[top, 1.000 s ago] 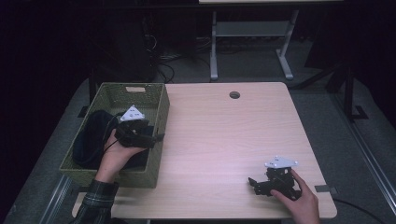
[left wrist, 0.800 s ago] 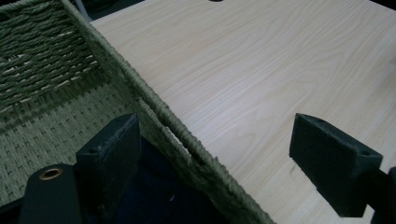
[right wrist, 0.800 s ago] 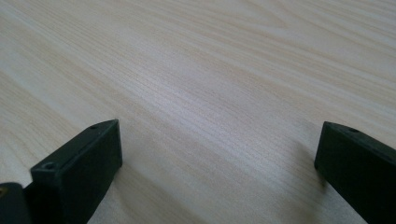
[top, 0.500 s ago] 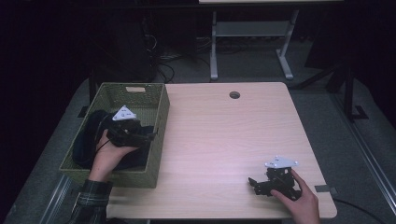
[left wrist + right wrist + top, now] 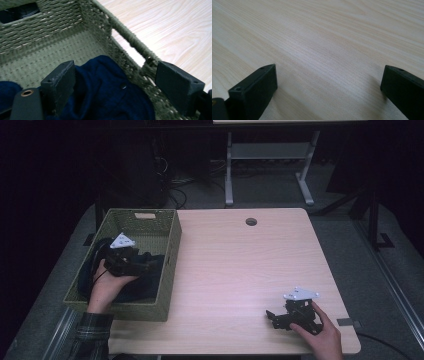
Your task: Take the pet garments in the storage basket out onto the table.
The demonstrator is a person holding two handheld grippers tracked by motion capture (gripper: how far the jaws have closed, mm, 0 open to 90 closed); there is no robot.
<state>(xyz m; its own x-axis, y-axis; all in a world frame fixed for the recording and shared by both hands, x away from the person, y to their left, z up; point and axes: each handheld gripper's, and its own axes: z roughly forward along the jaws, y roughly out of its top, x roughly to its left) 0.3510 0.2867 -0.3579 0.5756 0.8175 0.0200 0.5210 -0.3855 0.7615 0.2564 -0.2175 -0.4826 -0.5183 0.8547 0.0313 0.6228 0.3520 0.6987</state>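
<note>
Pale wood table (image 5: 240, 270) amid dark room.

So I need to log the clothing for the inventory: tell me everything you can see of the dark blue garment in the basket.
The dark blue garment looks like a soft knit, with one small dark button on it. It lies crumpled on the floor of the green woven basket, bunched toward its near end and against the wall next to the table. The left gripper is over it, jaws open, one jaw touching the cloth. Its full shape is hidden.
</note>
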